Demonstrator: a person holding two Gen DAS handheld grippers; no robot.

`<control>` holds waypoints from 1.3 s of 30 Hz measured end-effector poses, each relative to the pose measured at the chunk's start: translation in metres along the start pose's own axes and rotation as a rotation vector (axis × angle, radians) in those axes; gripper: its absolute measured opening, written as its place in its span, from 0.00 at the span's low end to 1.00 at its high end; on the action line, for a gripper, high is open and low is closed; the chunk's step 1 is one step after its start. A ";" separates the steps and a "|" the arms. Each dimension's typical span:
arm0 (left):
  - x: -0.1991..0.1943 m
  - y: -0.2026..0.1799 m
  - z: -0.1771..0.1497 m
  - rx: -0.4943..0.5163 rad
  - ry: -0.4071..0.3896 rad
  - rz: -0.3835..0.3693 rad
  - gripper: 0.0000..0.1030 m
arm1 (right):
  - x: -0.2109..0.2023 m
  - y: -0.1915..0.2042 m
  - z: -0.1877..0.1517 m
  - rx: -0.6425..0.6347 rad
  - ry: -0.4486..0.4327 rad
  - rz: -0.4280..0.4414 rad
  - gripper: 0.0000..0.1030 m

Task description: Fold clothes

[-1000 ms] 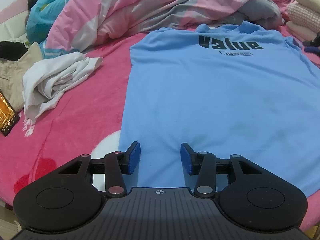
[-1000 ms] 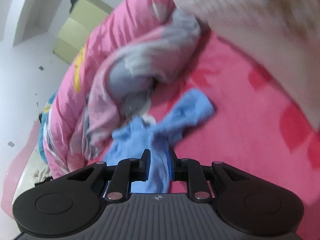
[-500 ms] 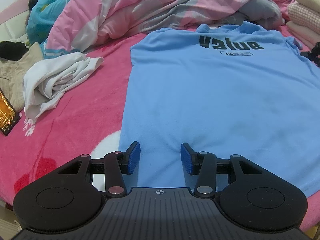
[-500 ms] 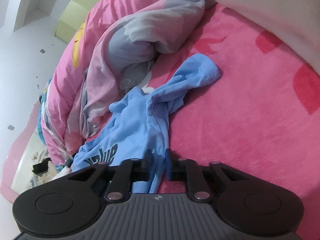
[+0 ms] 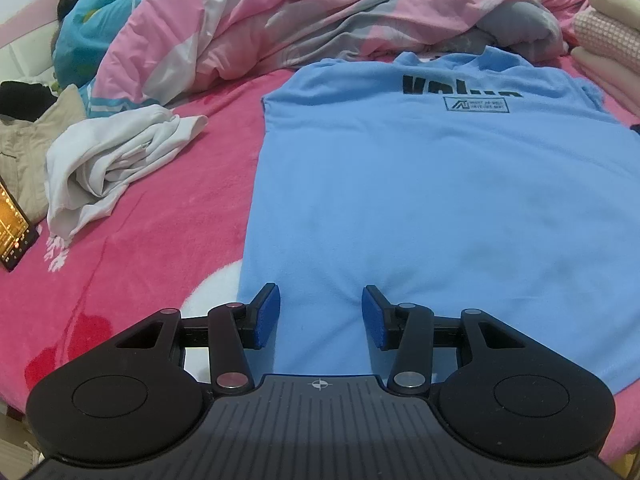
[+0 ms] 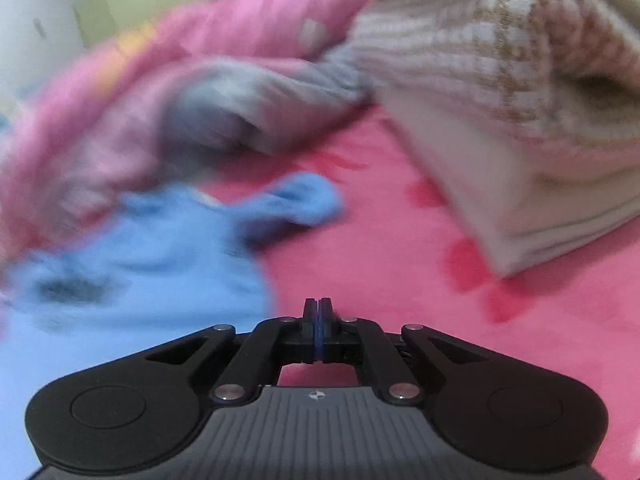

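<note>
A light blue T-shirt [image 5: 420, 184] with black chest lettering lies flat on the pink blanket [image 5: 152, 248], collar at the far end. My left gripper [image 5: 319, 300] hovers over its near hem, jaws open, with a slight pucker of blue cloth below the gap. In the blurred right wrist view the shirt [image 6: 160, 248] lies to the left, its sleeve [image 6: 304, 200] bunched and stretched out toward the right. My right gripper [image 6: 318, 304] is shut with nothing between its pads, over bare pink blanket [image 6: 400, 260] beside the shirt's edge.
A crumpled white garment [image 5: 116, 160], a beige garment [image 5: 24, 148] and a lit phone [image 5: 12, 236] lie left of the shirt. A heaped pink and grey quilt [image 5: 280, 20] fills the far side. Folded cream knitwear [image 6: 520, 120] is stacked at the right.
The right gripper let go of the blue cloth, shut empty and swung right off the shirt. A crease now hides the lower half of the lettering. The left gripper stayed put.
</note>
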State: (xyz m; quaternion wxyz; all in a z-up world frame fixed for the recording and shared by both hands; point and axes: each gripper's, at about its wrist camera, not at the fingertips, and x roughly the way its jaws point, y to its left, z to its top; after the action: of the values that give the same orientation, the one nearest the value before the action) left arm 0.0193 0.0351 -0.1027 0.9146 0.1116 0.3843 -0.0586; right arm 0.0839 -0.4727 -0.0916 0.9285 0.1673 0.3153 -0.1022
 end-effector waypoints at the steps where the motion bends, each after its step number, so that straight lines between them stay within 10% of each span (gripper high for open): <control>1: 0.000 0.001 0.000 -0.001 -0.004 -0.003 0.44 | -0.006 -0.005 0.000 0.024 -0.014 -0.001 0.00; 6: -0.001 0.005 -0.002 -0.010 -0.014 -0.028 0.45 | -0.068 -0.023 -0.012 0.217 -0.076 0.185 0.02; 15: -0.001 0.013 -0.005 -0.025 -0.039 -0.071 0.45 | -0.140 -0.005 -0.095 0.422 0.086 0.472 0.16; 24: -0.002 0.020 -0.009 -0.049 -0.068 -0.104 0.45 | -0.151 0.025 -0.124 0.387 0.158 0.354 0.23; 34: -0.001 0.025 -0.011 -0.067 -0.080 -0.123 0.45 | -0.163 0.133 -0.114 -0.156 -0.041 0.184 0.06; 39: -0.001 0.026 -0.011 -0.069 -0.083 -0.129 0.46 | -0.142 0.178 -0.141 -0.444 -0.011 0.096 0.30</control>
State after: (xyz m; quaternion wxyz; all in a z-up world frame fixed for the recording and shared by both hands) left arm 0.0160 0.0630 -0.1051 0.9272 0.0527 0.3544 -0.1090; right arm -0.0522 -0.2435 -0.0646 0.9481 -0.0270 0.3164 0.0133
